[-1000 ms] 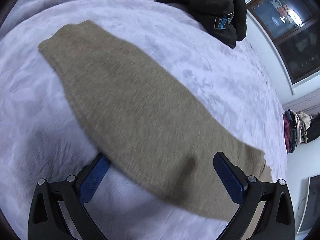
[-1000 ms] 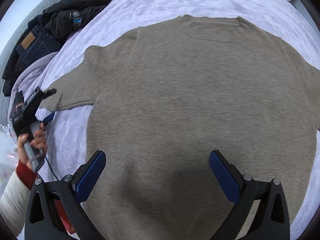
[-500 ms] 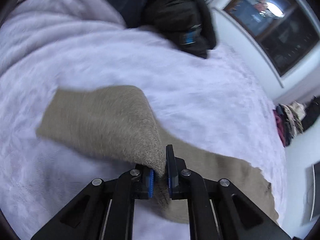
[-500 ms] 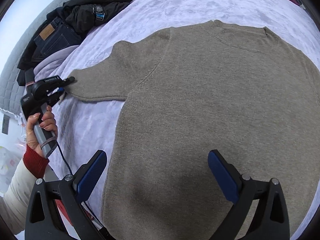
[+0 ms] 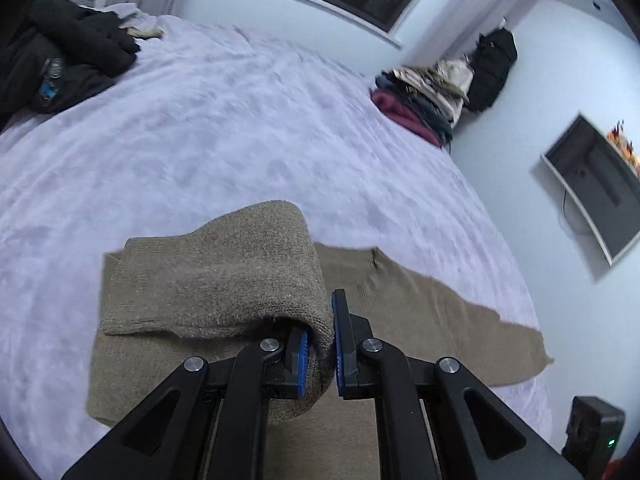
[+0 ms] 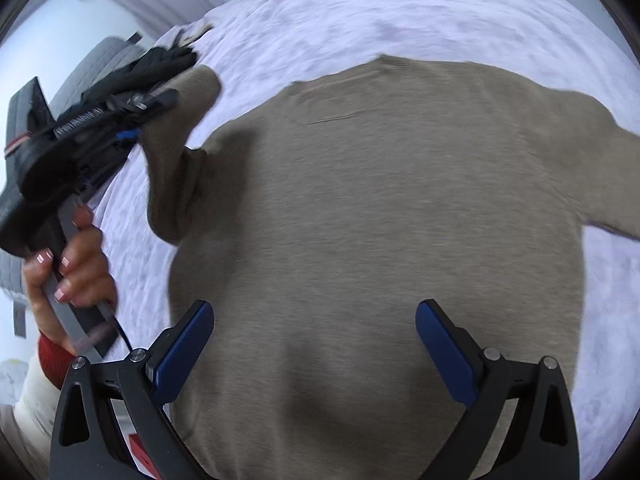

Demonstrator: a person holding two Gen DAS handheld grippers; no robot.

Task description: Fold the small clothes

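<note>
A tan knit sweater [image 6: 380, 208] lies flat on the lilac bed cover [image 6: 360, 12]. My left gripper [image 5: 320, 350] is shut on the sweater's sleeve [image 5: 224, 284], which curls up and over toward the body. In the right wrist view the same left gripper [image 6: 140, 130] holds that sleeve [image 6: 176, 132] lifted above the bed at the left, a hand around its handle. My right gripper [image 6: 314, 348] hovers open over the sweater's lower body, with nothing between its blue pads.
Dark clothes [image 5: 60, 56] are heaped at the far left of the bed. A stack of folded clothes [image 5: 424, 100] sits at the far right corner. A wall screen [image 5: 596, 184] hangs to the right. A grey headboard [image 6: 92, 64] stands beyond the bed.
My left gripper went from open over the flat sleeve to shut on it, then lifted it and carried it toward the sweater's body. The right gripper drifted slightly, still open.
</note>
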